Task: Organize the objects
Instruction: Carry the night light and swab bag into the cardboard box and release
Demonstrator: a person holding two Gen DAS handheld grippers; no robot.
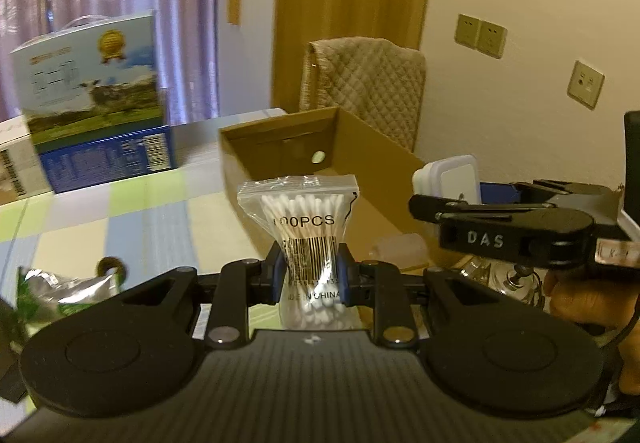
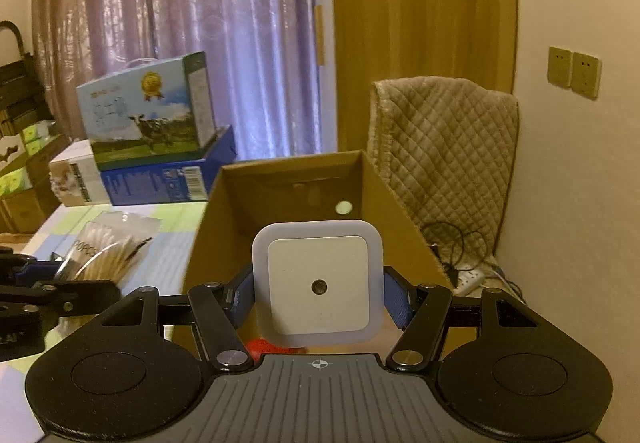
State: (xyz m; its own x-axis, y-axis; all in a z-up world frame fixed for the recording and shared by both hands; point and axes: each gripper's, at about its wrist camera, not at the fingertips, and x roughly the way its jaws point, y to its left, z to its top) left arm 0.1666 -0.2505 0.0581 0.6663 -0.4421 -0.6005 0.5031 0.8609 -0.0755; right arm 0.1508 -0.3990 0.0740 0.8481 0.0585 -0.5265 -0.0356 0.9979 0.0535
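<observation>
- Left tongs [image 1: 311,277]: clenched on a clear zip bag of cotton swabs [image 1: 306,239], printed "100PCS" with a barcode; blue pads pinch the bag at its waist so it stands upright, lifted above the bench [image 1: 120,211], in front of the cardboard box.
- Right tongs [image 2: 319,297]: clenched on a square white night light [image 2: 318,283] with a small round sensor in its face; blue pads press its two sides, and it is held upright at the near end of the cardboard box [image 2: 288,179].
- Cardboard box: brown, open-topped, one round hole in the far wall; stands on the bench. Something red shows below the night light, too hidden to identify.
- Bench: covered with a cloth of pale green, blue and cream squares.
- Milk carton case [image 2: 148,111]: cow and meadow print with a gold medal emblem, carry handle on top; stacked on a blue box [image 2: 168,179] at the far left of the bench.
- Foil packet [image 1: 64,285]: silver with green print, lies on the bench to the left of the left tongs.
- Quilted beige cover [image 2: 444,147]: draped over what is possibly a chair back, behind the cardboard box.
- Curtain [image 2: 180,3]: mauve, hangs behind the bench.
- Wall sockets [image 2: 574,73]: a pair on the right wall.
- Person's hand [image 1: 580,299]: grips the right tool's handle, seen from the left wrist view.
</observation>
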